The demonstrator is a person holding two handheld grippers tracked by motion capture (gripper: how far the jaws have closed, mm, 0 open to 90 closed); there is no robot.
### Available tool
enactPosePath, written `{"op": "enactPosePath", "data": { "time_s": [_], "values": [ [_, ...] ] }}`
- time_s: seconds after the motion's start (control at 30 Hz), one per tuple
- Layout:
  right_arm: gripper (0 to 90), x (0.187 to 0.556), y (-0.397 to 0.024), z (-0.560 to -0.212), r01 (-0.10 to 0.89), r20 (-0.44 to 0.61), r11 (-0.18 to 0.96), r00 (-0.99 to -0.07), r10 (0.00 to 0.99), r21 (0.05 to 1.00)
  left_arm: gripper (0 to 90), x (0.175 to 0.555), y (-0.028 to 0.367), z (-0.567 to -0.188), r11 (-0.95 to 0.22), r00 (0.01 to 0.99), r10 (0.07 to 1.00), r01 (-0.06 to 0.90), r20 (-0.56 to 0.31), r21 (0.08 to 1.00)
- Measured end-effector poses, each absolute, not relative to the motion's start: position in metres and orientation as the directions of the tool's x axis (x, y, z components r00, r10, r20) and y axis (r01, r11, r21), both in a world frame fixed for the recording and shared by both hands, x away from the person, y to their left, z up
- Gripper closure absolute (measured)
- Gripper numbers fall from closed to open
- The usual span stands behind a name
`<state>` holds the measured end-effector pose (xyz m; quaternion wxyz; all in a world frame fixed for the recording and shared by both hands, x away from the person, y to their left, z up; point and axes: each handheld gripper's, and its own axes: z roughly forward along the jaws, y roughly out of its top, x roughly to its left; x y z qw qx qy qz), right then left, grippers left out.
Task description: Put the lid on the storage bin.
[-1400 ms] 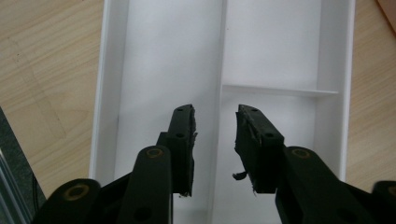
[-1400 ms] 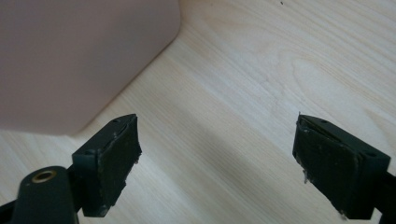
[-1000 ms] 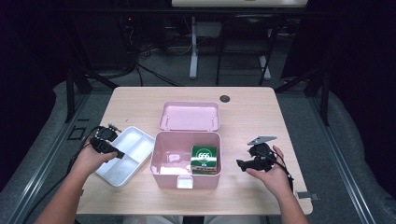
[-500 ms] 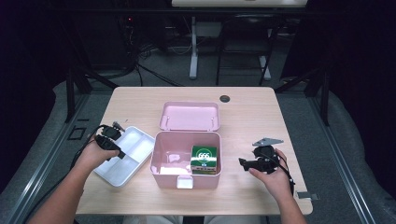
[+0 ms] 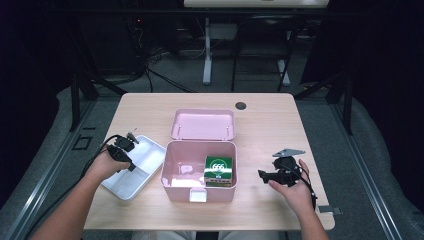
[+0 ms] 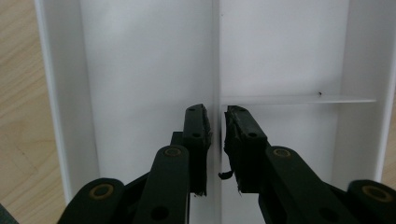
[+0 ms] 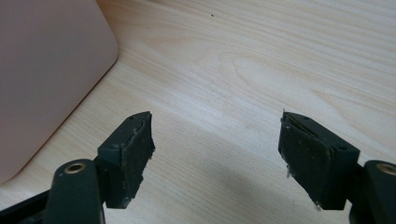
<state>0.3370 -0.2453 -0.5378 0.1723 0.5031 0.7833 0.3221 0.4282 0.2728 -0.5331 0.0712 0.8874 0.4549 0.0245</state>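
A white divided tray (image 5: 131, 183) lies on the table, left of an open pink box (image 5: 199, 191). My left gripper (image 5: 132, 138) points down into the tray. In the left gripper view its jaws (image 6: 217, 110) have just been closing and straddle the tray's middle divider (image 6: 215, 46), with a slim gap still on each side. Inside the pink box a green carton (image 5: 218, 170) stands at the right. My right gripper (image 5: 261, 174) hovers low over bare wood right of the box, open and holding nothing (image 7: 217, 126).
The box's pink lid (image 5: 202, 125) lies flat behind it. A dark round grommet (image 5: 241, 105) sits near the table's far edge. The pink box wall (image 7: 46, 70) is close on the left of the right gripper. Bare wood (image 5: 270, 130) stretches to the right and back.
My left gripper has sunk into the white tray and its jaws have narrowed around the divider. The right hand has barely shifted.
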Motion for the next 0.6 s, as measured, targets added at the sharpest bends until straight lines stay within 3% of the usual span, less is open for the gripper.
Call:
{"op": "enactPosePath", "data": {
  "time_s": [0.6],
  "values": [
    [26.2, 0.3375, -0.2440, -0.5420, 0.688, 0.049, 0.303, -0.442, 0.896, 0.659, 85.1, 0.4320, 0.2652, -0.5428, -0.604, 0.607, 0.795, 0.792, -0.003, 0.089]
  ]
}}
